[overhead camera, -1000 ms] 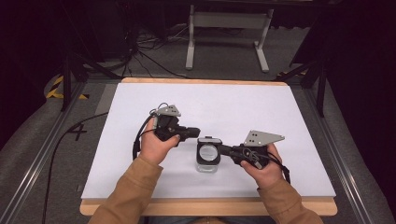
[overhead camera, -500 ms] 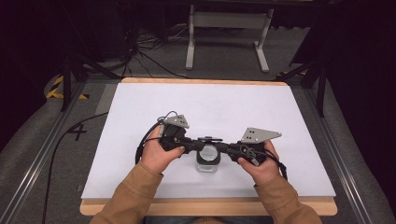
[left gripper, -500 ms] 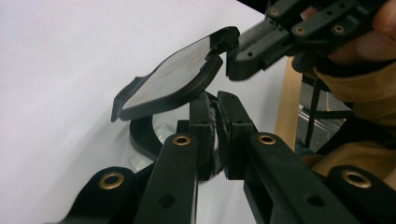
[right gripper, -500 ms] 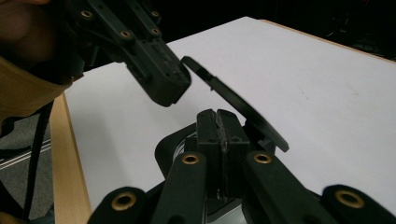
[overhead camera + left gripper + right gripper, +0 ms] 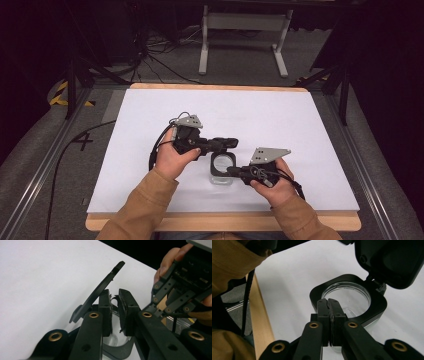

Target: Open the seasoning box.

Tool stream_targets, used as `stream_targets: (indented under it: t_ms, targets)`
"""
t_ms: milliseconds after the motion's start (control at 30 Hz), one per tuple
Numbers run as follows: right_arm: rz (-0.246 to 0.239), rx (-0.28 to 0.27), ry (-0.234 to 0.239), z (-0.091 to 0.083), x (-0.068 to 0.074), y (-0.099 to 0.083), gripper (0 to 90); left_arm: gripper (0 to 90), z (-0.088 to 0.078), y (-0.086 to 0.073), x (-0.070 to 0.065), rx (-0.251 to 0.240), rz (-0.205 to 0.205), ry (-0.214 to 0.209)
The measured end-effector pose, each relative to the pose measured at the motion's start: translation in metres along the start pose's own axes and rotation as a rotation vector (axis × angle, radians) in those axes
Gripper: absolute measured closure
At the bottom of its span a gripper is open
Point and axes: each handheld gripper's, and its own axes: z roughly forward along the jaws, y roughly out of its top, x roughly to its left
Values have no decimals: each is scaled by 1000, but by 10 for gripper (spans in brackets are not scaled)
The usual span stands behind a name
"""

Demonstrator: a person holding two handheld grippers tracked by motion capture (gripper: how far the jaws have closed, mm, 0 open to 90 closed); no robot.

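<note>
Jar (image 5: pixel 223 170) lid (image 5: pixel 100 290) up (hinged), R hand-held gripper (image 5: pixel 329 306) pinching rim.

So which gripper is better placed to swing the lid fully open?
The left gripper: its jaws sit right beside the raised lid, while the right gripper is shut on the container's black rim, probably steadying it.

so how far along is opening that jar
Done: the lid is swung up on its hinge, leaving the jar mouth uncovered. In hand: the right gripper is pinched shut on the jar's black rim, steadying it, while the left gripper sits beside the raised lid, jaws slightly apart. Left: probably letting go of both.
</note>
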Motion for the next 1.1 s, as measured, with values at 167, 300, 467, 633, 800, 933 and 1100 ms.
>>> stream_targets:
  t_ms: [167, 300, 467, 633, 800, 933, 1100]
  targets:
    - [3, 24, 17, -2, 2, -6, 895, 805, 5, 5, 6, -19, -7, 9]
    - [14, 25, 14, -1, 2, -9, 894, 801, 7, 7, 11, -32, -26, 22]
    - [27, 23, 6, -2, 1, -11, 894, 802, 7, 8, 16, -65, -45, 29]
    - [33, 22, 4, -2, 0, -12, 894, 793, 6, 8, 16, -82, -54, 33]
    - [30, 27, 5, -2, 0, -12, 894, 772, 5, 8, 13, -71, -45, 27]
    - [28, 25, 6, -3, 0, -12, 884, 686, 4, 9, 9, -41, -11, 8]
    - [22, 28, 14, -4, 1, -10, 871, 661, -8, 9, 4, -38, 6, 25]
